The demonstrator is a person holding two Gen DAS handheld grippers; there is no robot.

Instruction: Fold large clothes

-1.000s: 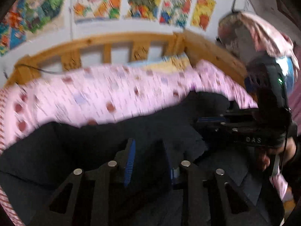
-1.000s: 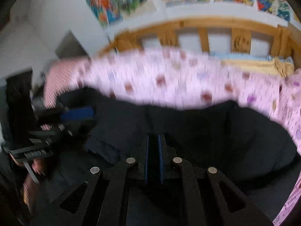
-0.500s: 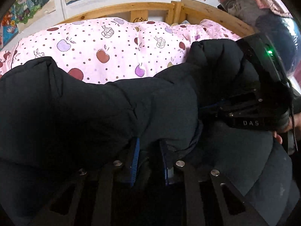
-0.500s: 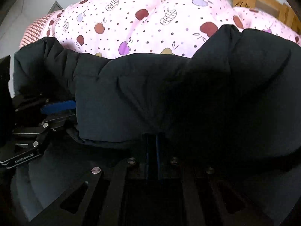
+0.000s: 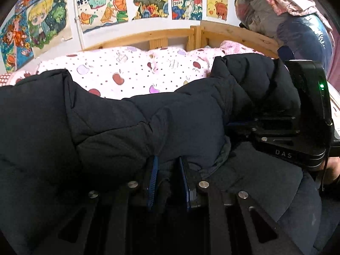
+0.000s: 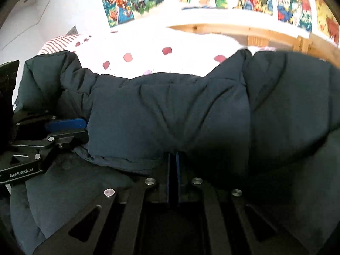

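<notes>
Both grippers, left (image 5: 167, 174) and right (image 6: 173, 170), pinch the jacket (image 5: 131, 125) hem, which over the last second has risen from flat on the bed (image 5: 136, 70) into a raised fold, so the lower half looks ready to go over.

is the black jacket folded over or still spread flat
Folded over: the jacket has a puffy upper layer doubled onto a lower layer, its edge pinched by both grippers.

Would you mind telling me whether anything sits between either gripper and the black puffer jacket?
Nothing visible does. The left gripper and right gripper are each already shut on the black puffer jacket, holding a raised fold of it over the apple-print quilt.
</notes>
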